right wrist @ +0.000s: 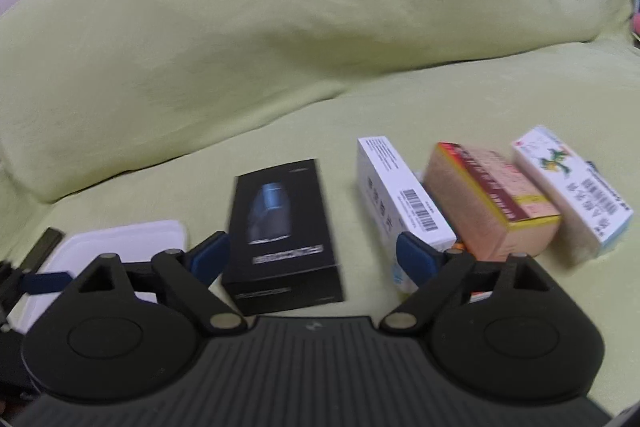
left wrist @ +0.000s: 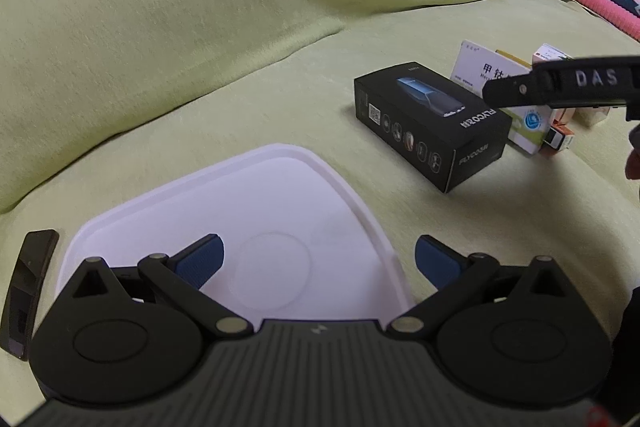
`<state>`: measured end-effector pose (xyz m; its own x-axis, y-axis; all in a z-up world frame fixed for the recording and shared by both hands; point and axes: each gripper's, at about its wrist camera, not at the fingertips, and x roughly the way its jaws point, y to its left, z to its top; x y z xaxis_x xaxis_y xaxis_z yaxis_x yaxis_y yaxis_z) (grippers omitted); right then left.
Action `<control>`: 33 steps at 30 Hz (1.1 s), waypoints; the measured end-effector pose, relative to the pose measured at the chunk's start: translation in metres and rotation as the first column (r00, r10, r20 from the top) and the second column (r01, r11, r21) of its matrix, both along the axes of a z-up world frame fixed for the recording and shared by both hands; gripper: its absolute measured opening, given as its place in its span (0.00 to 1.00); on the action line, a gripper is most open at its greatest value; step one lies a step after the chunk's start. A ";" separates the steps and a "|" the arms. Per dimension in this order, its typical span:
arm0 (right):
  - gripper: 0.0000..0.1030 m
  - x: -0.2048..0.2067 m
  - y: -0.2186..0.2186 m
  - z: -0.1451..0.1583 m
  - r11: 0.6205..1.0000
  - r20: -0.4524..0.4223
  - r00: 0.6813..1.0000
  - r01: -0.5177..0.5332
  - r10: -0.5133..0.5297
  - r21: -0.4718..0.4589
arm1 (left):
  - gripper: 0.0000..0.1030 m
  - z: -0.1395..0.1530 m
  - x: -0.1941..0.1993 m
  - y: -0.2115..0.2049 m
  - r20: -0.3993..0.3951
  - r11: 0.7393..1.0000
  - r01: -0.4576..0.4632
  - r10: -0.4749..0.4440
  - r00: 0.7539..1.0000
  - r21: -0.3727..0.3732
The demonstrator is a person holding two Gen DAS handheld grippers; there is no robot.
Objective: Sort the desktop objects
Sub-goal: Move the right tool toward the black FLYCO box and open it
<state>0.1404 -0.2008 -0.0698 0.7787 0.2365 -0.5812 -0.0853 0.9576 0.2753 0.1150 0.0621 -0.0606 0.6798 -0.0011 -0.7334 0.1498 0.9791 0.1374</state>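
A black shaver box (right wrist: 284, 239) lies on the green cloth between the jaws of my right gripper (right wrist: 312, 247), which is open; a clear gap shows at the right pad. To its right stand a white medicine box (right wrist: 400, 195), an orange-pink box (right wrist: 492, 203) and a white box with a green figure (right wrist: 572, 187). My left gripper (left wrist: 318, 255) hangs open and empty over a white tray (left wrist: 280, 187). In the left wrist view the black box (left wrist: 432, 127) lies beyond the tray, and one of the right gripper's fingers (left wrist: 560, 83) reaches over the medicine boxes (left wrist: 492, 67).
A thin black strip (left wrist: 28, 287) lies just left of the tray. A large green-covered cushion (left wrist: 200, 7) rises behind everything. A pink-edged patterned item (left wrist: 592, 3) sits at the far right back. Part of a hand shows at the right edge.
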 end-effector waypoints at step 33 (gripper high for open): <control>0.74 -0.027 -0.007 -0.007 0.898 -0.175 0.912 -0.401 0.372 -0.181 | 0.99 0.006 -0.012 -0.034 0.039 0.890 0.456 -0.456 0.889 -0.006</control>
